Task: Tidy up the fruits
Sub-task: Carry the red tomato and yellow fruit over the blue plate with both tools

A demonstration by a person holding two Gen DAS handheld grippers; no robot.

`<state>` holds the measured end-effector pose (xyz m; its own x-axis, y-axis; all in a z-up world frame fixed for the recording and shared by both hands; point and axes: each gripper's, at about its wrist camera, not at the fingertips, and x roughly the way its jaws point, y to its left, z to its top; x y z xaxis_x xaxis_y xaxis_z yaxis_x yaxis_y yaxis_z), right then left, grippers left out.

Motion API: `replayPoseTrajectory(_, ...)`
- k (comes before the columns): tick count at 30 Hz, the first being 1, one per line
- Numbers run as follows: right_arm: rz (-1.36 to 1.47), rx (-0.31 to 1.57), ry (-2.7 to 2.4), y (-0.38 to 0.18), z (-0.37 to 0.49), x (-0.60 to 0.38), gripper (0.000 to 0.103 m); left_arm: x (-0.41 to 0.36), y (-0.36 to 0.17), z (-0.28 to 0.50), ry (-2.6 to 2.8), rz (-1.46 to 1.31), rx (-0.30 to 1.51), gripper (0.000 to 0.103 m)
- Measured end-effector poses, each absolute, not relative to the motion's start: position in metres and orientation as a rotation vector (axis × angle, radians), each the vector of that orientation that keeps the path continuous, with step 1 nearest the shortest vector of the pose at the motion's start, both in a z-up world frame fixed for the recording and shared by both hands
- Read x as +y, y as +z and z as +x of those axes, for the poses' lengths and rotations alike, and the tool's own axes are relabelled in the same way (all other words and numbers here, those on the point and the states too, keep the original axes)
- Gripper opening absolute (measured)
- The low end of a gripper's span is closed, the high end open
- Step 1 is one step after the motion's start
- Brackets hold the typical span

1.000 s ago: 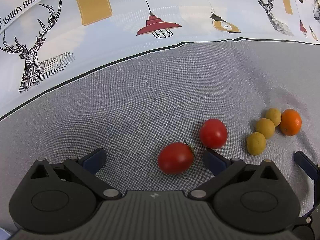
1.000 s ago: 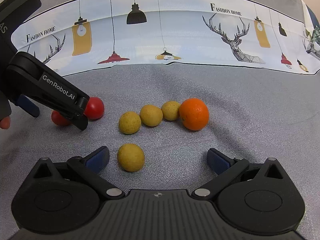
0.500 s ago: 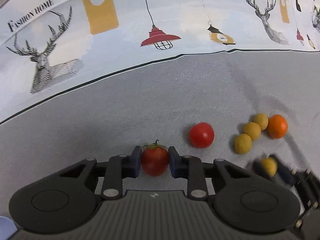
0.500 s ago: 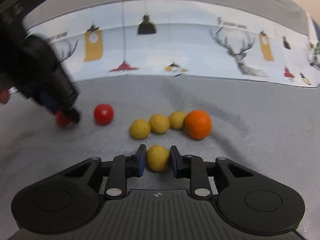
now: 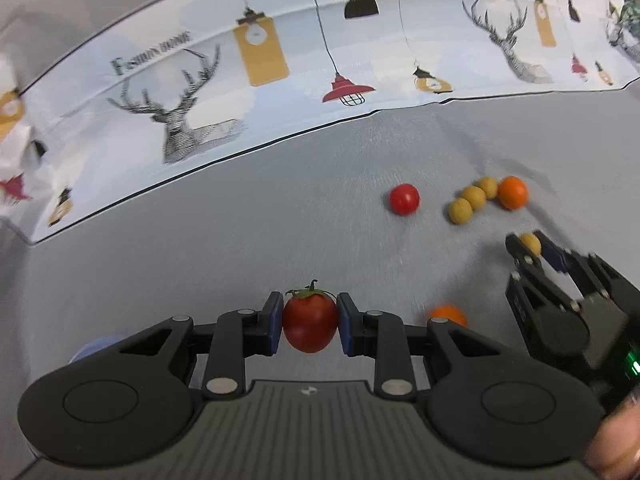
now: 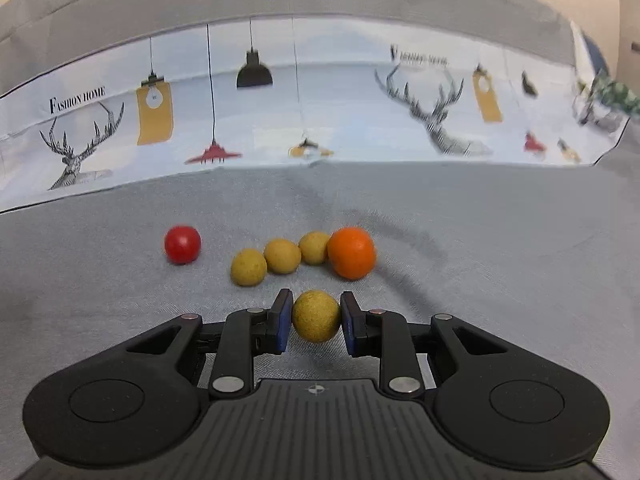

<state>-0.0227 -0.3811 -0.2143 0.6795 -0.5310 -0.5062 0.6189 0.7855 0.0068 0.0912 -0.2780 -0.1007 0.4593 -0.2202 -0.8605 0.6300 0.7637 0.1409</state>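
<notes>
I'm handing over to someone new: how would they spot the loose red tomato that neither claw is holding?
Start at the grey fabric surface below the printed deer-and-lamp cloth. A row of three small yellow-green round fruits ends at a round orange fruit. The small round red tomato sits alone, apart from that row's other end, the only red fruit lying free.

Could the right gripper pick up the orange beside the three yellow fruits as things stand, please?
Probably not yet: the right gripper is shut on a yellow fruit. The orange lies just ahead, unobstructed.
</notes>
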Motion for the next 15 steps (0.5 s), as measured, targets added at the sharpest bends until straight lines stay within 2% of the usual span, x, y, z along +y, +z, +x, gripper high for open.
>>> replayPoseTrajectory(15, 0.228, 0.402, -0.415, -0.118, -0.117, -0.247, 0.027, -0.13, -0.015, 0.012, -0.482, 0.401, 0.881, 0.032)
